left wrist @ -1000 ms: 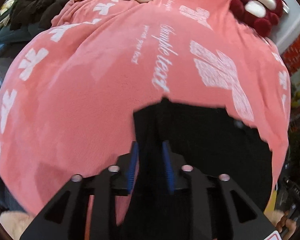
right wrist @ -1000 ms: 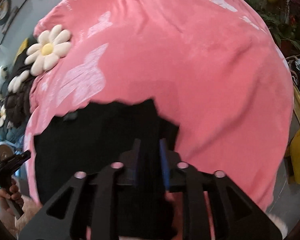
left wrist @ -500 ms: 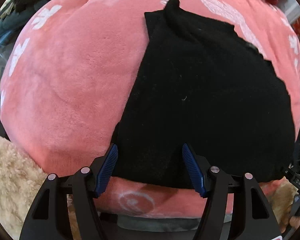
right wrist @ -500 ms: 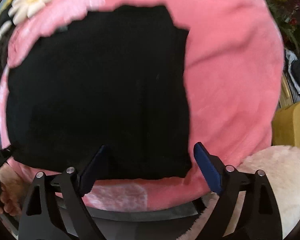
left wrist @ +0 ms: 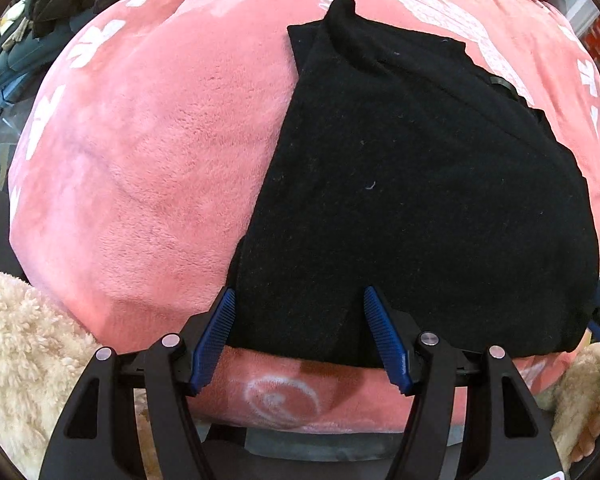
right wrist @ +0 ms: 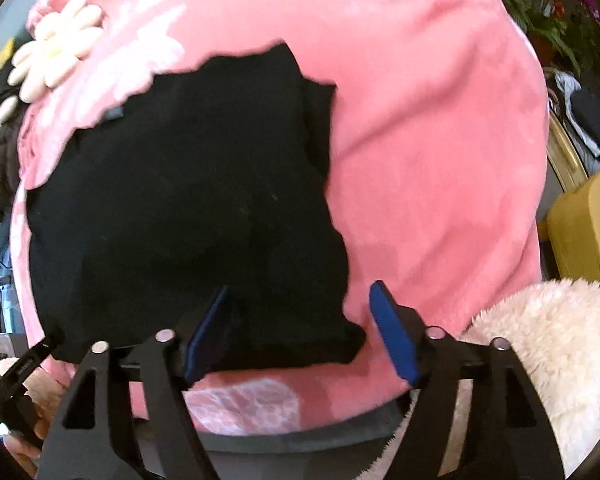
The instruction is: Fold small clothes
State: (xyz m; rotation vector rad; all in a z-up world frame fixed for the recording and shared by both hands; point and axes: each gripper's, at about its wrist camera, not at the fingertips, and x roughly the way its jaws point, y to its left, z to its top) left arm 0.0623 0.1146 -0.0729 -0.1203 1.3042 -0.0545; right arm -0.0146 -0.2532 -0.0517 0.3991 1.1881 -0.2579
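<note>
Cloth first, from the left wrist view: a black garment (left wrist: 420,200) lay flat on the pink blanket (left wrist: 148,152), its near hem along the blanket's near edge and its long axis running away toward the far edge. The left tool (left wrist: 298,332) hung over the hem's left corner with its jaws spread after opening moments before, the blue pads (left wrist: 214,332) straddling the fabric without pressing it. A cream fleece (left wrist: 16,344) sat off the blanket's near left corner.

In the right wrist view the same garment (right wrist: 188,200) reached to the near edge of the blanket (right wrist: 440,152). The right tool (right wrist: 300,328) stood over the hem's right corner, its jaws lately widened further, nothing pinched. A flower cushion (right wrist: 56,44) lay at the far left. Each tool looked equally close to its own corner; the next fold would probably start from there
</note>
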